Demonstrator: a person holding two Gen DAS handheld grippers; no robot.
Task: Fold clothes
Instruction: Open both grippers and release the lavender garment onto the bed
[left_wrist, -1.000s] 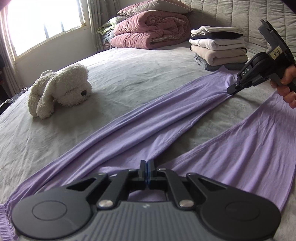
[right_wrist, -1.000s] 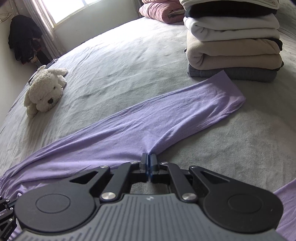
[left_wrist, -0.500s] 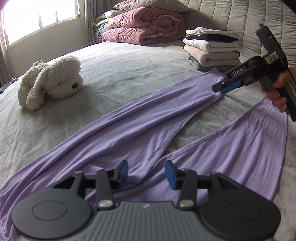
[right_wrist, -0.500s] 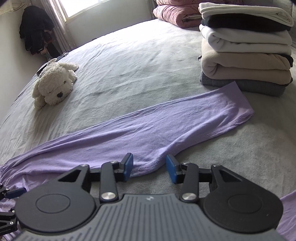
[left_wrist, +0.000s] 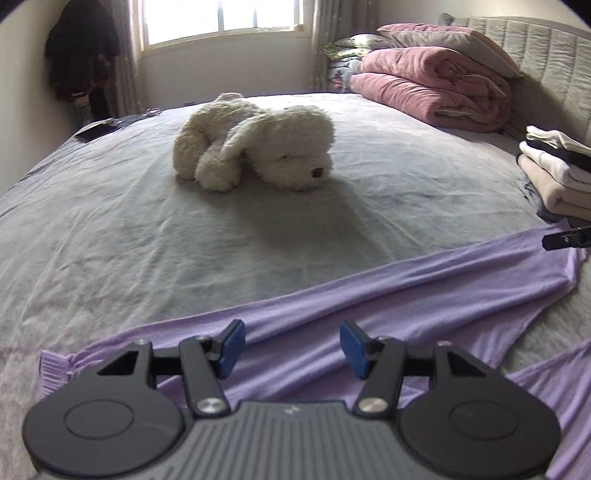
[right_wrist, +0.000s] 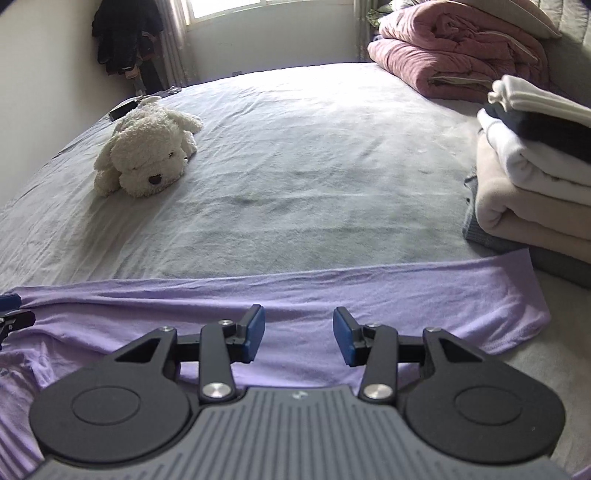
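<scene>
A lilac long-sleeved garment (left_wrist: 388, 295) lies spread on the grey bed, one sleeve stretched out flat (right_wrist: 332, 295) with its cuff near a stack of folded clothes. My left gripper (left_wrist: 291, 345) is open and empty, low over the garment. My right gripper (right_wrist: 298, 334) is open and empty over the sleeve. The tip of the right gripper shows at the right edge of the left wrist view (left_wrist: 565, 238). The left gripper's tip shows at the left edge of the right wrist view (right_wrist: 11, 314).
A white plush dog (left_wrist: 255, 144) (right_wrist: 146, 151) lies on the grey sheet (right_wrist: 314, 166). A stack of folded clothes (right_wrist: 535, 177) stands at the right. Pink quilts and pillows (left_wrist: 432, 88) are piled at the headboard. Dark clothes hang in the corner (right_wrist: 125, 33).
Both grippers opened and let go of the lilac garment, then drew back and turned toward the window. The sleeve now lies flat on the bed.
</scene>
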